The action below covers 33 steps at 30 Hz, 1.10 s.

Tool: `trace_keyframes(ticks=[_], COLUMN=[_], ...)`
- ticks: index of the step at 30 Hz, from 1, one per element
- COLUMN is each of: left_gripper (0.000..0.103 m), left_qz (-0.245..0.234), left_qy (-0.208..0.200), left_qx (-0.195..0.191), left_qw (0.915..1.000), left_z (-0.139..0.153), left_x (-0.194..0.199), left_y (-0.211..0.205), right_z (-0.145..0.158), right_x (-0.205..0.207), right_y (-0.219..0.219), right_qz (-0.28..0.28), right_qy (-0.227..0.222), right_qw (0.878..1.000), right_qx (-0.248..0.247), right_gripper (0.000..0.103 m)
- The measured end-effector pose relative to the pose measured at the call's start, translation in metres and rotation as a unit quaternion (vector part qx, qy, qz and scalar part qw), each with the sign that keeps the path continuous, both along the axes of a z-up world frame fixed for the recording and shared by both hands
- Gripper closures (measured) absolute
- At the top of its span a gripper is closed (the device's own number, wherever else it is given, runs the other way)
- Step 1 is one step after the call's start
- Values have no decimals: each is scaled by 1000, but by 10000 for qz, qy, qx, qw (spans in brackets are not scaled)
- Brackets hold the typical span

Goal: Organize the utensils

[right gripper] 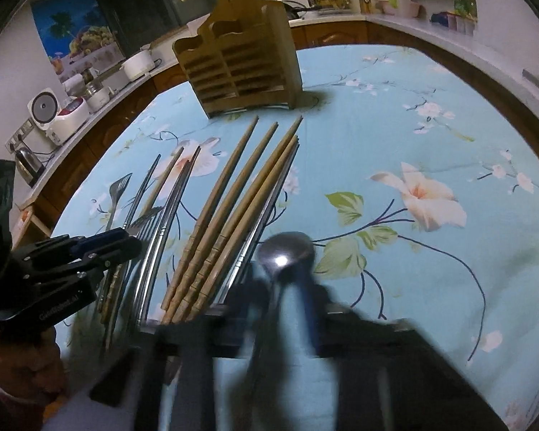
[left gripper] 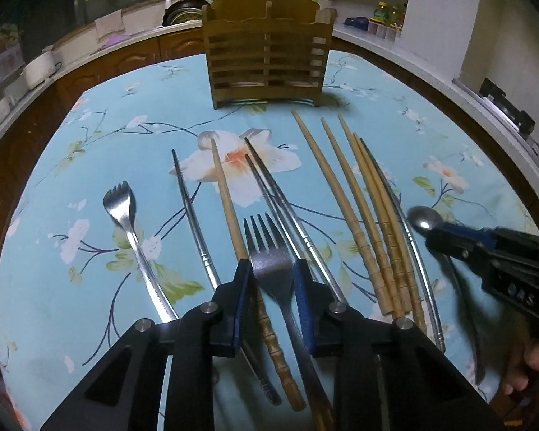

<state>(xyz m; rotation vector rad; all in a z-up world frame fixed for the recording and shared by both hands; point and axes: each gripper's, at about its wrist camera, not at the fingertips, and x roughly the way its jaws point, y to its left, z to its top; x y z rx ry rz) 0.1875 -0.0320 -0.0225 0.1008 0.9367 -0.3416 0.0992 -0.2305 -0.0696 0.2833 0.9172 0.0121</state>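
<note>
A dark-handled steel fork (left gripper: 269,262) lies near the table's near edge, tines pointing far, among the other cutlery. The left gripper (left gripper: 273,269) straddles its neck, blue pads just beside the metal on either side; whether they press on it cannot be told. To the right, the right gripper (left gripper: 435,239) is clamped on a round-bowled steel spoon (right gripper: 285,255), the bowl sticking out past its tips. Between the two lie steel chopsticks (left gripper: 287,215) and a bunch of tan bamboo chopsticks (left gripper: 363,222). A second, short-tined steel fork (left gripper: 125,212) lies far left. At the far side of the blue floral tablecloth (right gripper: 431,125) stands a slatted wooden utensil holder (left gripper: 267,61), upright.
</note>
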Motion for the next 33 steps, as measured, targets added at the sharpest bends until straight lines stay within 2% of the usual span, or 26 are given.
trace_keyframes(ticks=[7, 11, 19, 29, 30, 31, 33], left_gripper=[81, 81, 82, 83, 87, 103, 103], left_qz=[-90, -78, 63, 216, 227, 216, 254], left_qy=[91, -6, -385, -934, -962, -951, -986], left_qx=[-422, -639, -1074, -1247, -1259, -1288, -1354], left_qw=[9990, 9979, 9935, 9875, 9871, 9869, 9856], left_z=[1, 10, 42, 77, 80, 80, 84], left_x=[-7, -13, -27, -41, -42, -41, -39], left_y=[14, 23, 49, 70, 71, 72, 76], right_z=[8, 20, 53, 94, 98, 100, 105], right_x=[-7, -11, -13, -4, -1, 1, 5], right_y=[-1, -2, -4, 1, 1, 1, 0], right_qz=[30, 30, 7, 104, 107, 110, 108], right_qy=[-163, -319, -719, -1214, -1257, -1291, -1349], right_qw=[9997, 9992, 9966, 9919, 9914, 9911, 9903], right_qx=[161, 231, 413, 366, 344, 322, 302], right_gripper=[99, 99, 101, 101, 101, 101, 101])
